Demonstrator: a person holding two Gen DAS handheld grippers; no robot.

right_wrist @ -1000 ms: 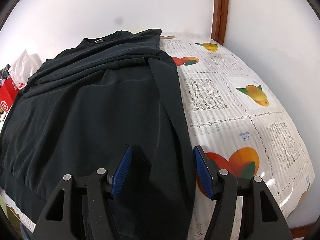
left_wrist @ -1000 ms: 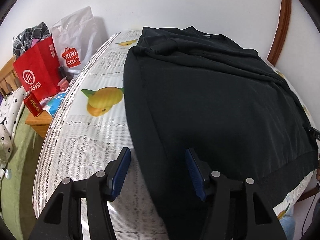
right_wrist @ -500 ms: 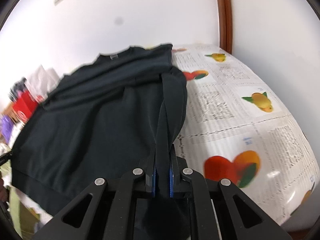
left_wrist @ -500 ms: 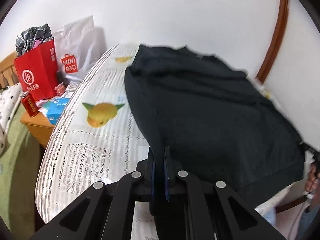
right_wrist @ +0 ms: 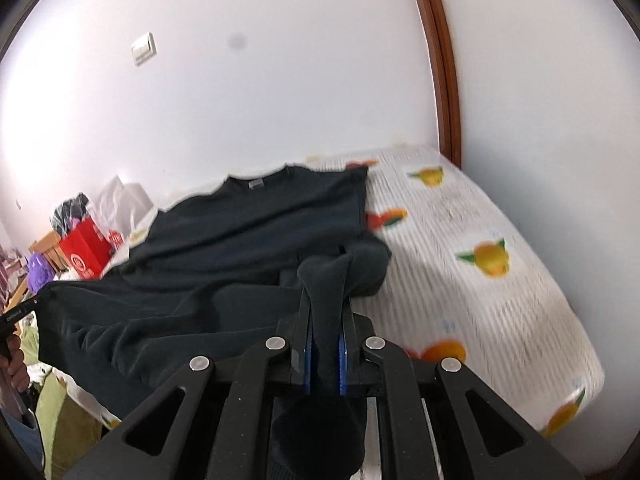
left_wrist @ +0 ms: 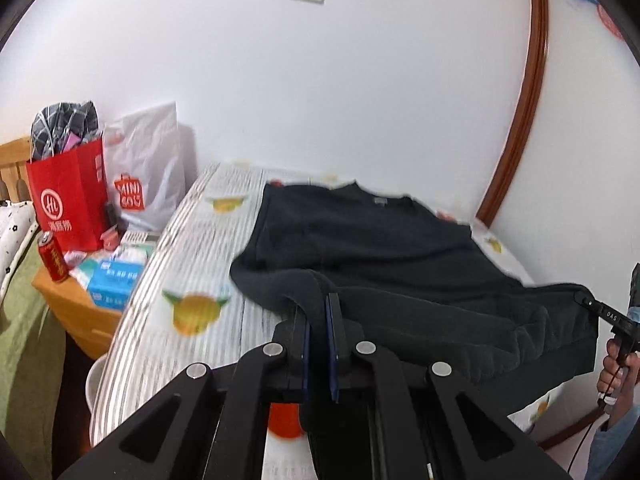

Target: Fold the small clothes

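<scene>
A black sweatshirt [left_wrist: 392,248] lies on a table with a white fruit-print cloth [left_wrist: 192,272], collar toward the far wall. My left gripper [left_wrist: 319,308] is shut on its near left hem corner and holds it lifted off the table. My right gripper [right_wrist: 325,312] is shut on the near right hem corner of the sweatshirt [right_wrist: 248,232], also lifted. The near hem hangs slack between the two grippers. The right gripper also shows at the right edge of the left wrist view [left_wrist: 588,304].
Left of the table stands a wooden nightstand [left_wrist: 76,308] with a red paper bag [left_wrist: 66,200], a white Miniso bag [left_wrist: 148,184], a red can [left_wrist: 52,256] and blue boxes [left_wrist: 116,280]. A brown door frame [right_wrist: 444,60] rises at the far right. The tablecloth [right_wrist: 480,280] extends right.
Both grippers were open over the hem, then closed on its corners. They have now lifted the near hem up and the cloth is drawn toward the collar.
</scene>
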